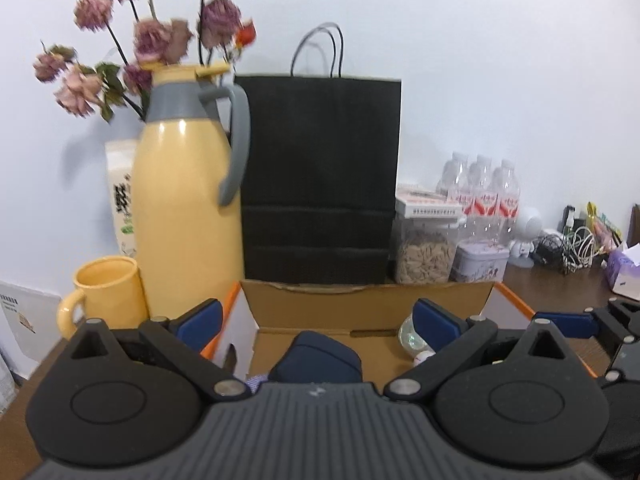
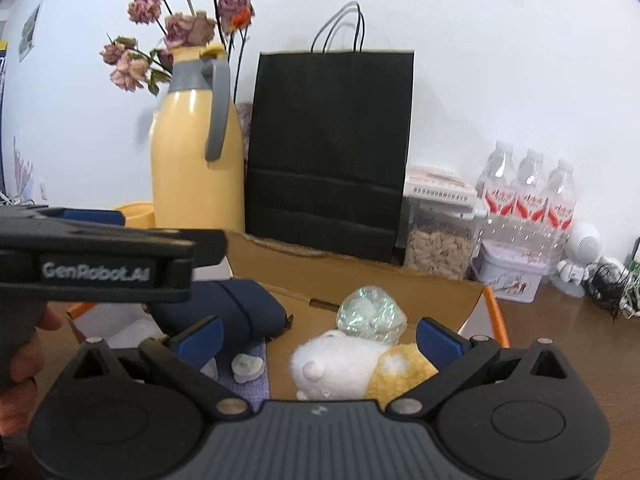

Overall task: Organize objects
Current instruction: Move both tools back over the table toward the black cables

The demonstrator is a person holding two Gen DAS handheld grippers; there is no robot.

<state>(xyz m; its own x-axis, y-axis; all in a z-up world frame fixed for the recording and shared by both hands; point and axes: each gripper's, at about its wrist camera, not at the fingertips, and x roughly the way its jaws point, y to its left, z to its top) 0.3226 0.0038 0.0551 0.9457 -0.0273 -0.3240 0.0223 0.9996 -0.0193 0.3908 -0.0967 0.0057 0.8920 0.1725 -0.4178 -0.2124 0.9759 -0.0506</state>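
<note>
Both claws gape empty over the cardboard box (image 2: 400, 284), left gripper (image 1: 316, 320) and right gripper (image 2: 318, 334), so I'd lift clear before hunting strays, plush toy (image 2: 340, 364) at six o'clock.

An open cardboard box (image 2: 476, 300) holds a navy pouch (image 2: 240, 308), a white-and-yellow plush toy (image 2: 352, 368), a crumpled iridescent wrapper (image 2: 368, 312) and a small white cap (image 2: 247, 366), the last lying on lilac cloth (image 2: 256, 388).
</note>
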